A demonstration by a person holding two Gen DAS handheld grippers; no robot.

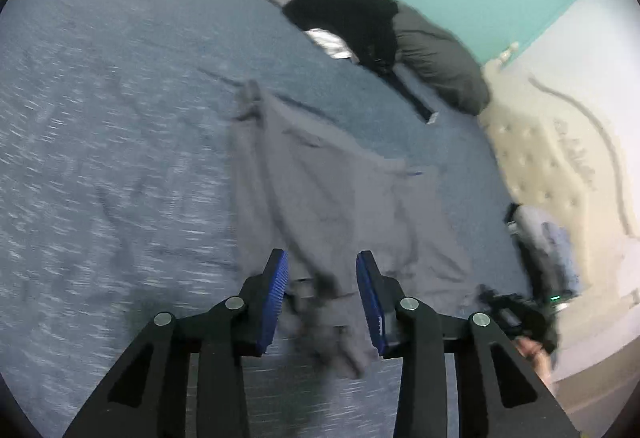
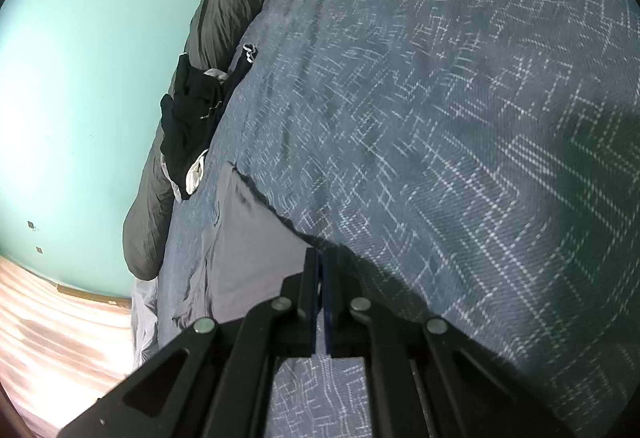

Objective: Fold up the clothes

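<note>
While the left gripper [image 1: 322,302] stands partly parted, its blue pads [image 1: 276,298] clear of the cloth on either side, a bunched fold of the grey garment [image 1: 320,189] droops loose between them, pinched by neither. No earlier view is at hand, so whether that fold is being let go or approached cannot be told. Beyond those pads the garment runs away up the blue patterned bedspread [image 1: 120,97], its long axis pointing from the pads toward the dark pillows [image 1: 432,49] at the far edge, one narrow end lying flat and the near end rumpled at the claw. Off to the right the right gripper [image 2: 322,278] is closed tight at the garment's other near corner; its view shows the jaws pressed together right at the grey cloth's edge, apparently nipping it. A heap of black clothing [image 1: 348,9] lies well apart against the pillows. The left claw appears the nearer to the rumpled edge that the next fold would need.
</note>
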